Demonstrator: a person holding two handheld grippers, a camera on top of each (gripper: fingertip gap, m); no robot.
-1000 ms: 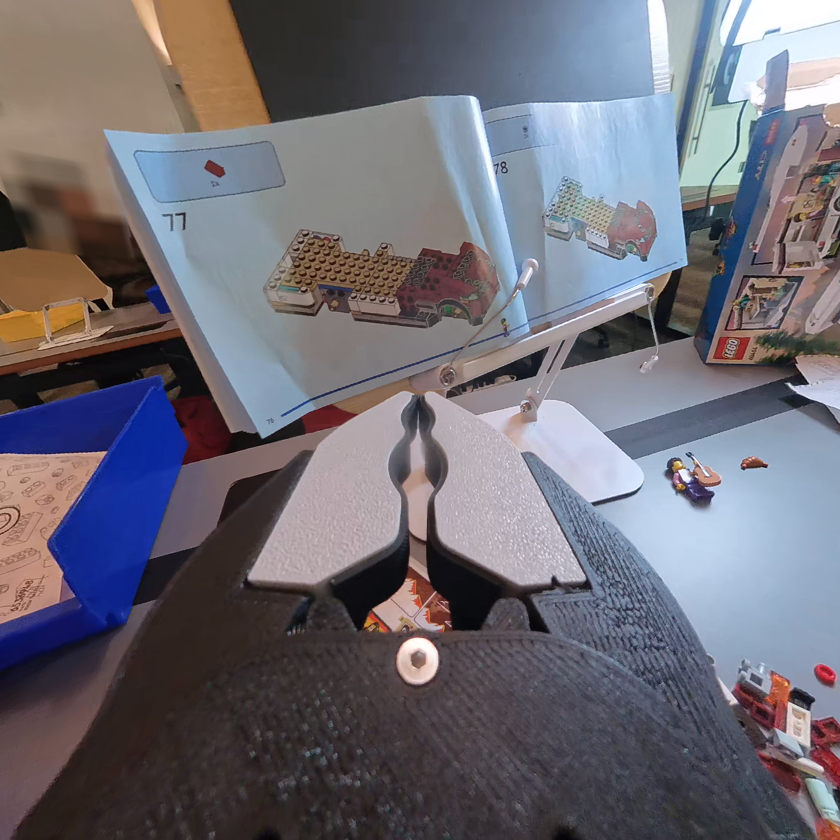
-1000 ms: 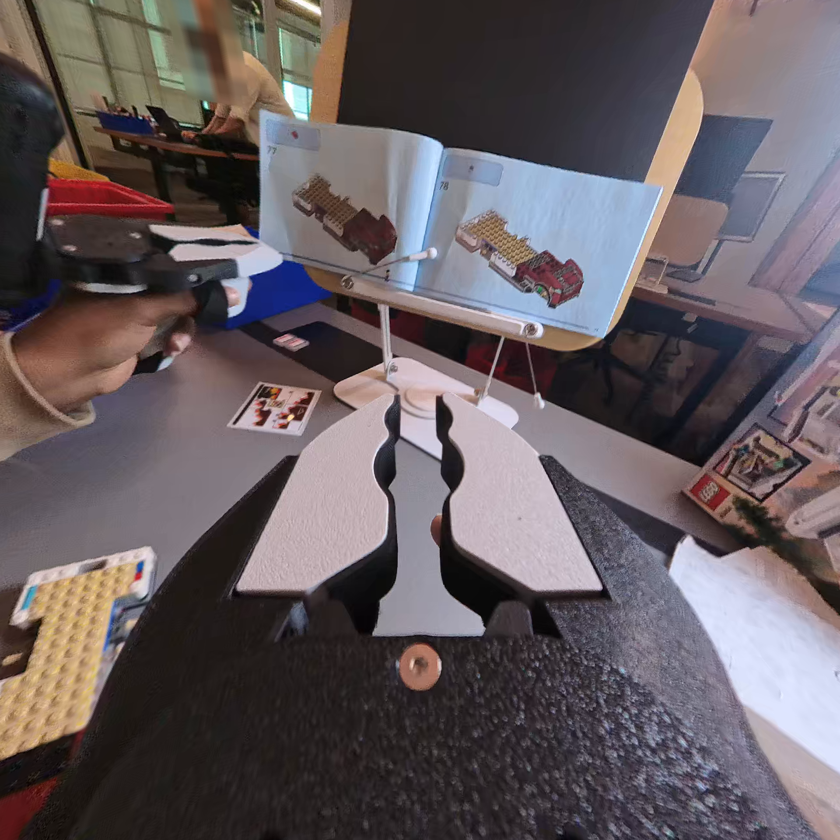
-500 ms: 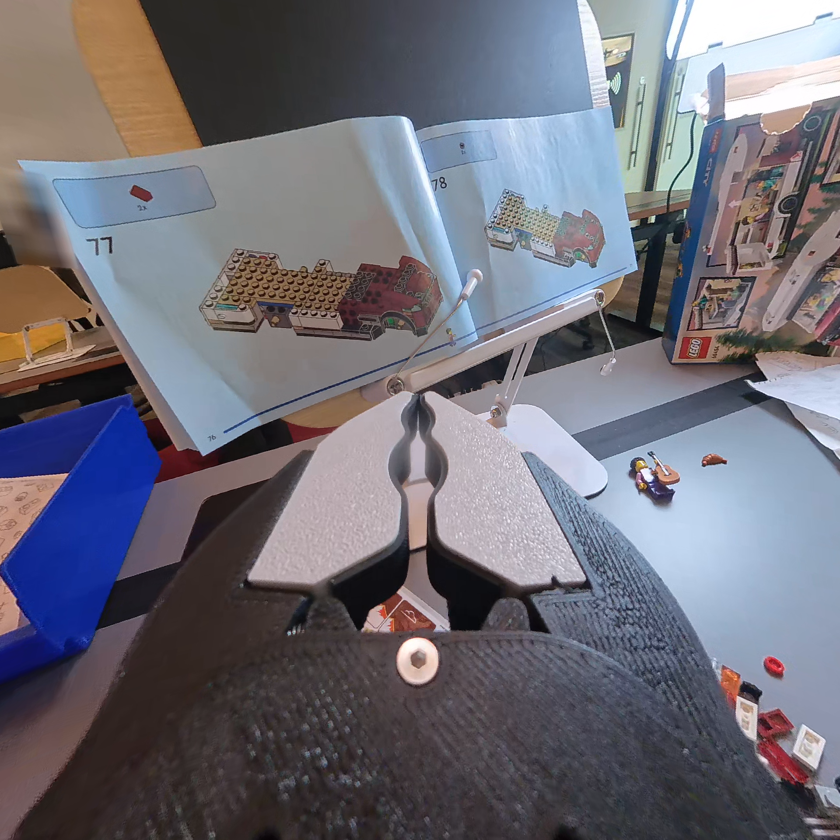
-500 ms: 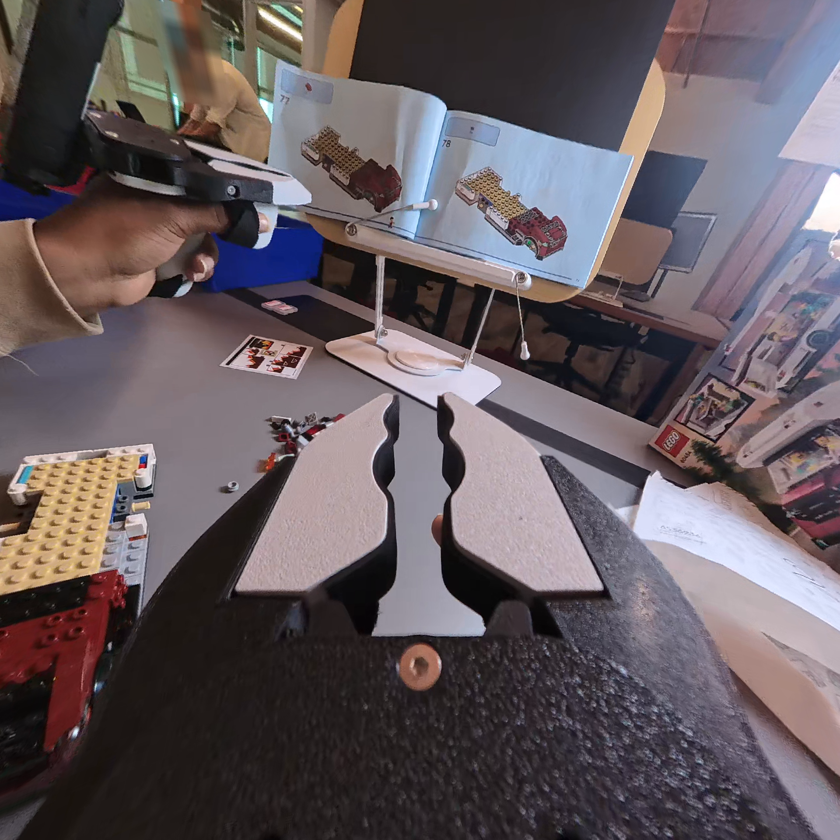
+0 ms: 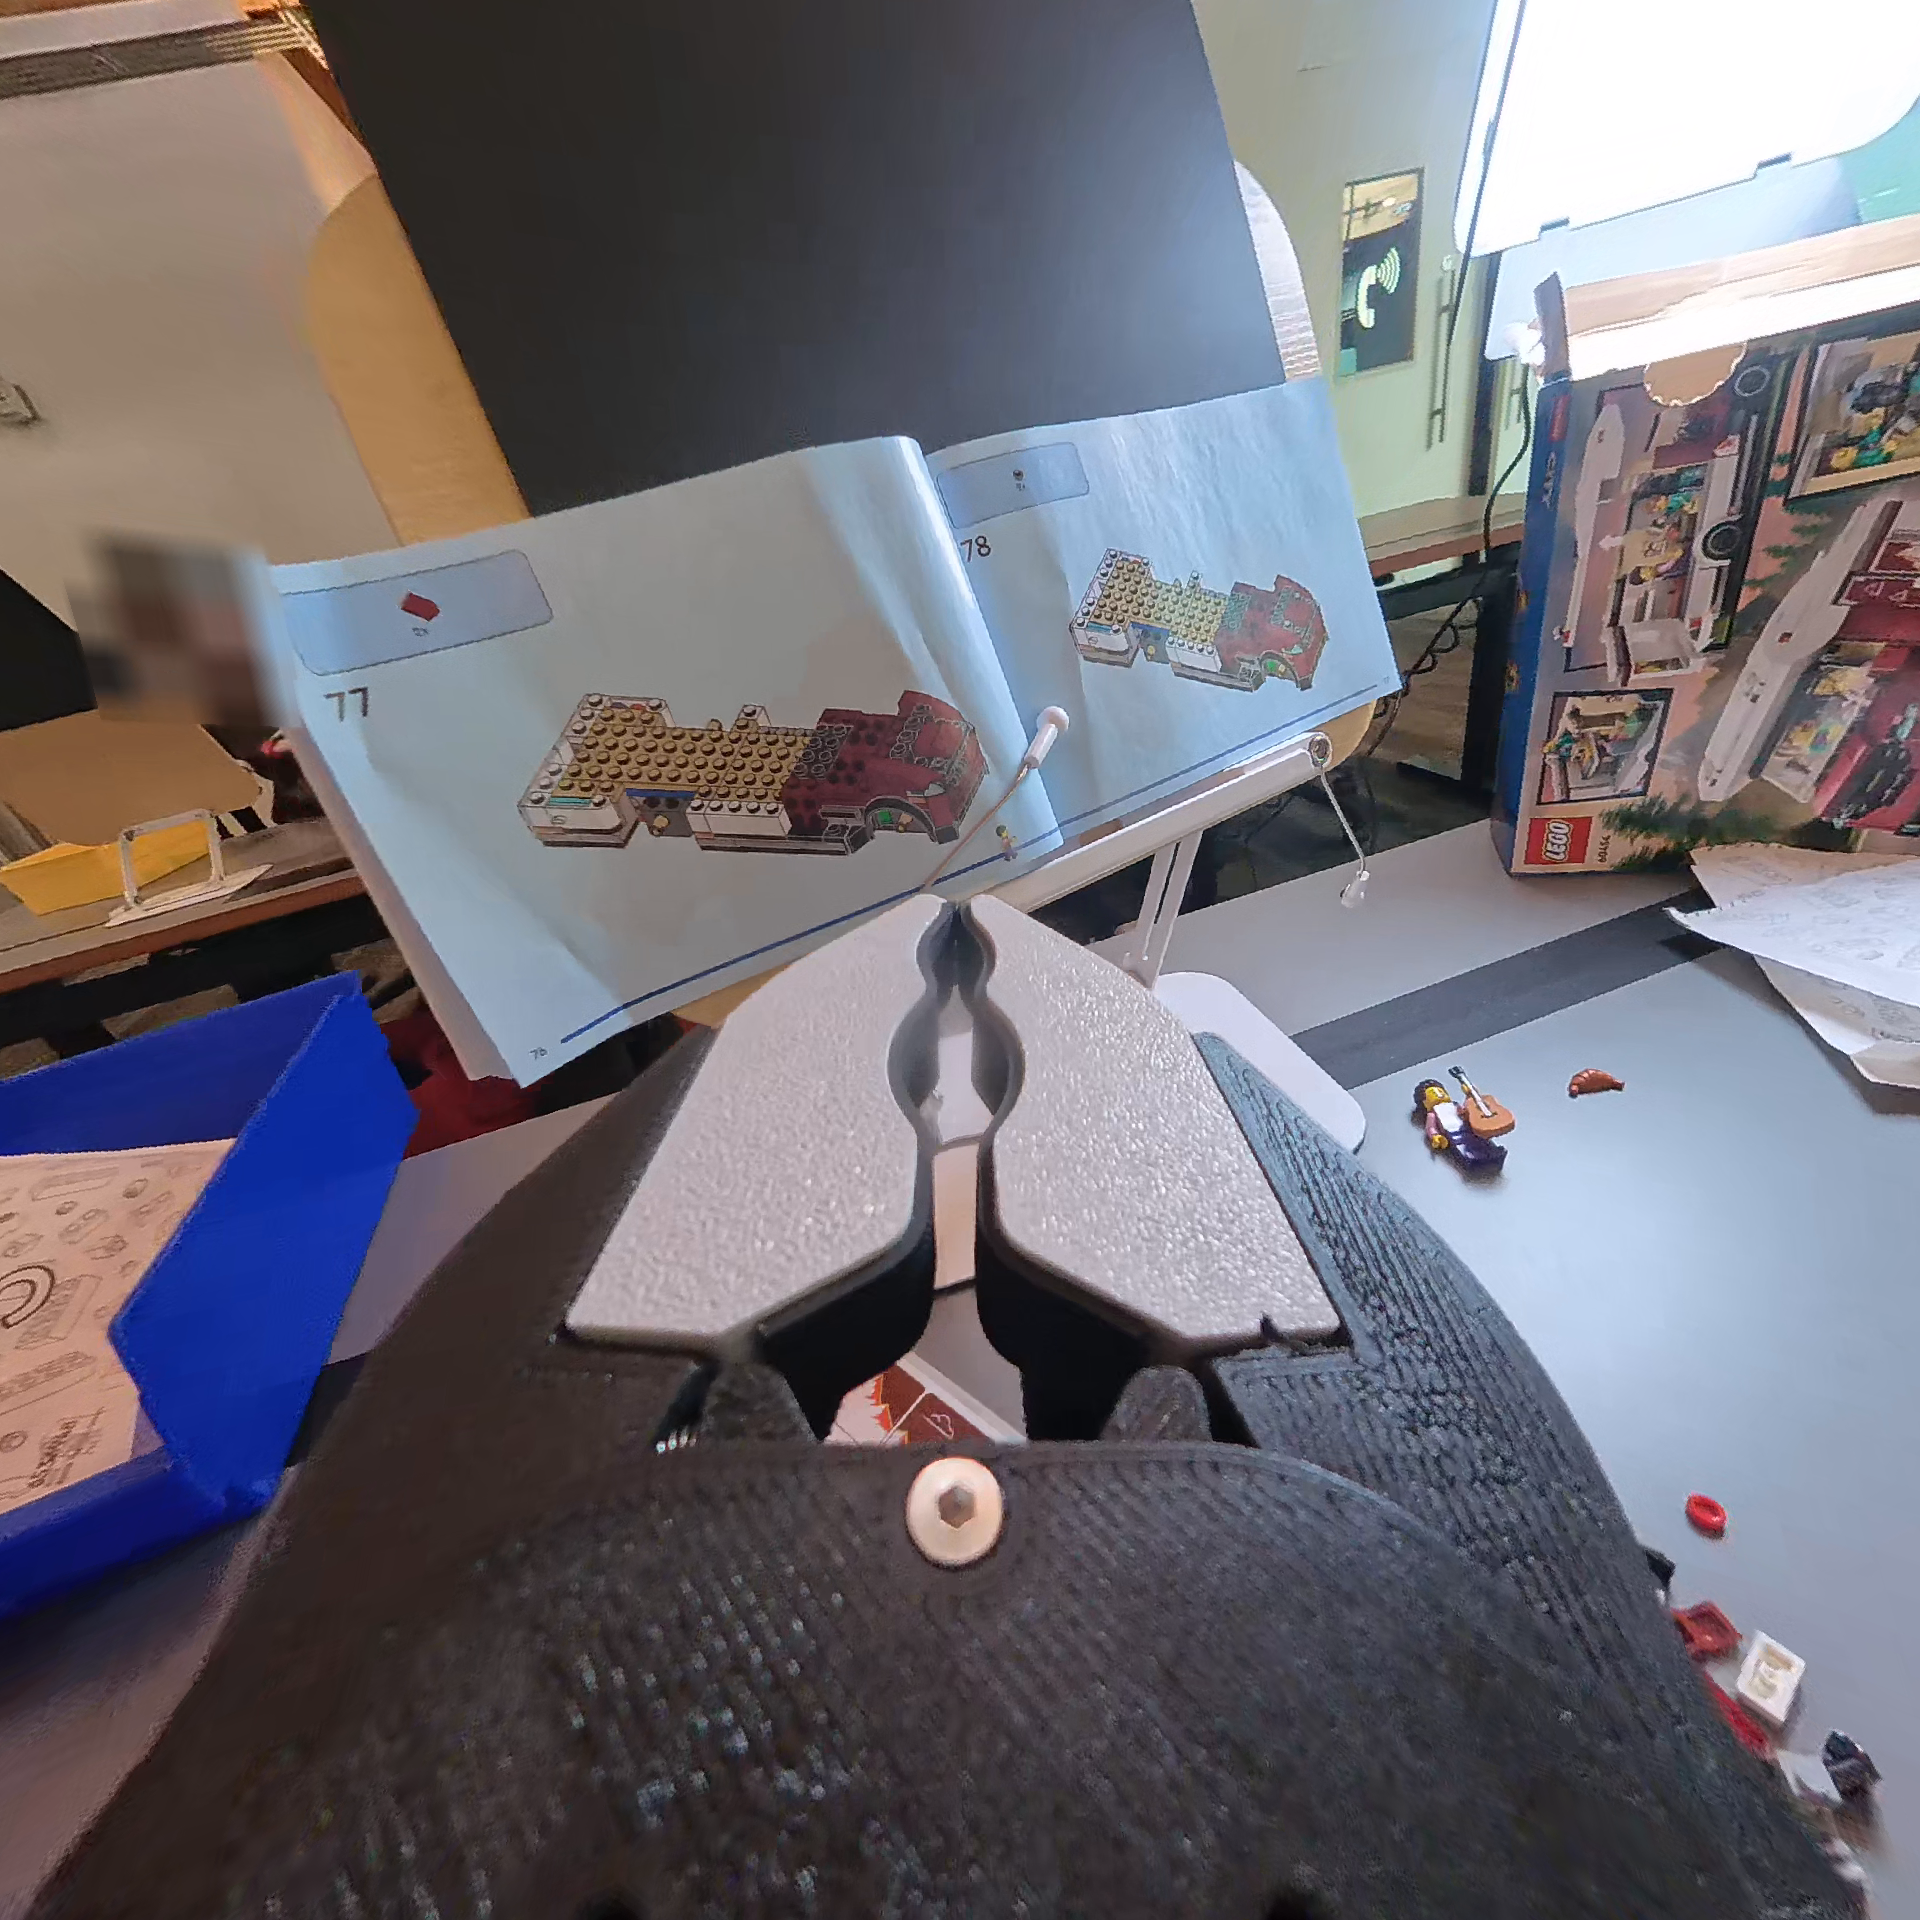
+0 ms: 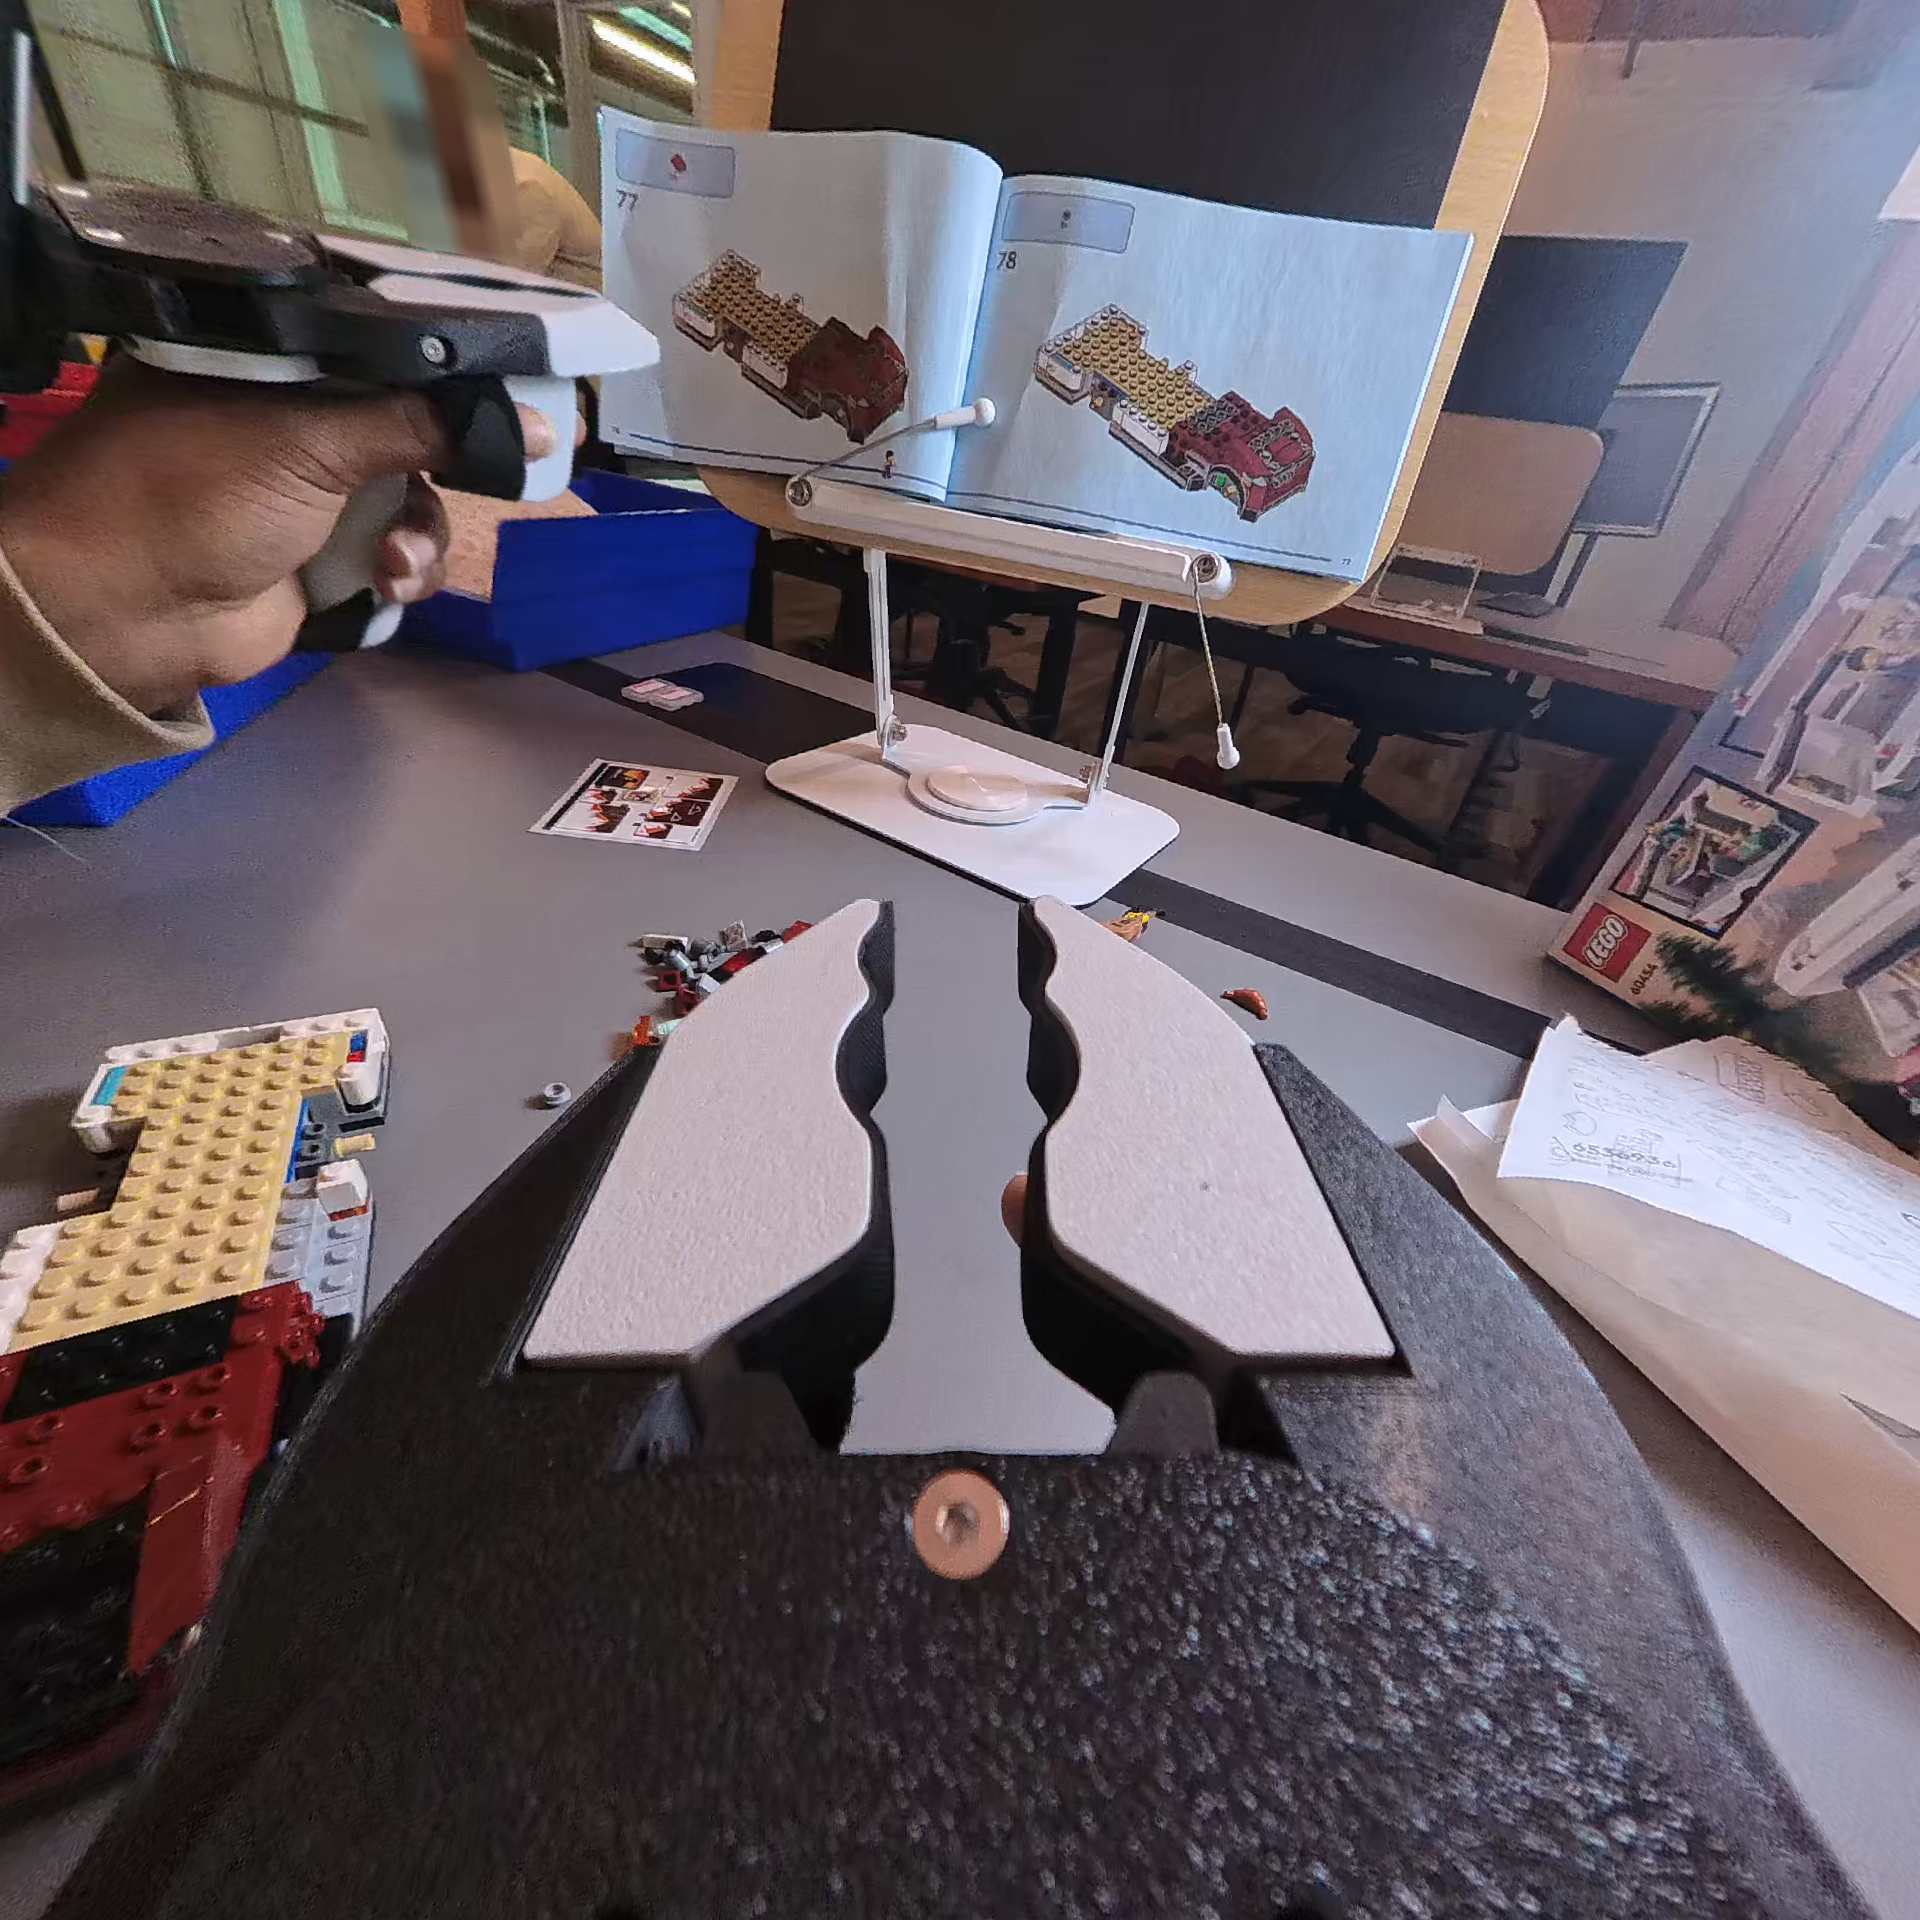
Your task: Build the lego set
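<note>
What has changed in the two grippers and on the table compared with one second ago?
The right gripper opened its jaws wider, still empty, and now looks down on the brick model and loose bricks. The left gripper stayed shut and raised, before the instruction booklet.

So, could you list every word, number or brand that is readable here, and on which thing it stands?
I do not copy out writing; these things bear it:
open instruction booklet: page numbers, legible.
blue toy box: logo and number, legible.
white paper sheets: small print, partly legible.
sticker sheet: too small.
paper in the blue bin: blurred.
</note>
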